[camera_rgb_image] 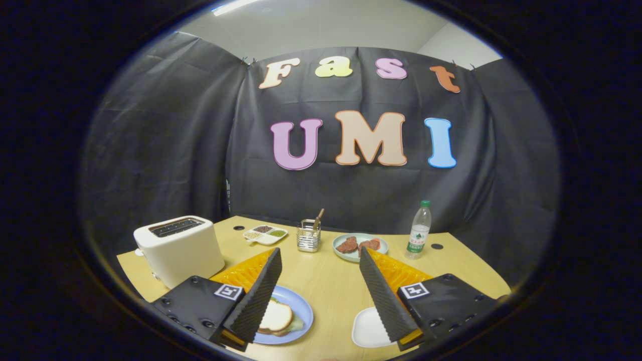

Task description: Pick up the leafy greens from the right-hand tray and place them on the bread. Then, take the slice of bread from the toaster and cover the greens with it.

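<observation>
While the gripper [321, 260] hangs spread wide above the wooden table [331, 286] (black cloth walls behind), the bread [276, 317] covers the greens [297, 325] on the blue plate [304, 308], beside the toaster [179, 247].

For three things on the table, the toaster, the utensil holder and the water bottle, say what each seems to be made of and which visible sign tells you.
Toaster: probably plastic, from its smooth, cream, softly glossy shell.
Utensil holder: likely metal, silvery and slotted so light passes through.
Water bottle: clear plastic, see-through body with a green cap.
The gripper is open, its fingers holding nothing.
</observation>
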### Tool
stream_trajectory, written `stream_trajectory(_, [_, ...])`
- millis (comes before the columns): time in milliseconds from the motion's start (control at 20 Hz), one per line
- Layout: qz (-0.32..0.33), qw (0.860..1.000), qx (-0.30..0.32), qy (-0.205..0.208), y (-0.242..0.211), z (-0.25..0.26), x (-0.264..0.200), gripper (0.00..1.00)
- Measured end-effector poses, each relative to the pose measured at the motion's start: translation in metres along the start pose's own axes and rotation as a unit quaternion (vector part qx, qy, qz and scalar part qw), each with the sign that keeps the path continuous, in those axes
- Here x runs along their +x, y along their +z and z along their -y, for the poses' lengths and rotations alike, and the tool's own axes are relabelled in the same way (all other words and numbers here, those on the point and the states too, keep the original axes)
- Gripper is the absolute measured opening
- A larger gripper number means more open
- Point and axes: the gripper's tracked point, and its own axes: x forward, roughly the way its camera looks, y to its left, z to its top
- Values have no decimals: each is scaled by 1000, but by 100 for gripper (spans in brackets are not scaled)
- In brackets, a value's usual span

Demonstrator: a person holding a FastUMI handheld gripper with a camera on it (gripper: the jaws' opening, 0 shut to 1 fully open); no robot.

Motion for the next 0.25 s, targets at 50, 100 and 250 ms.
stream_trajectory(50, [4,1000,-3,1,6,1,1,98])
stream_trajectory(100, [10,1000,-5,1,12,3,0,98])
stream_trajectory(250, [19,1000,2,1,14,6,-2,98])
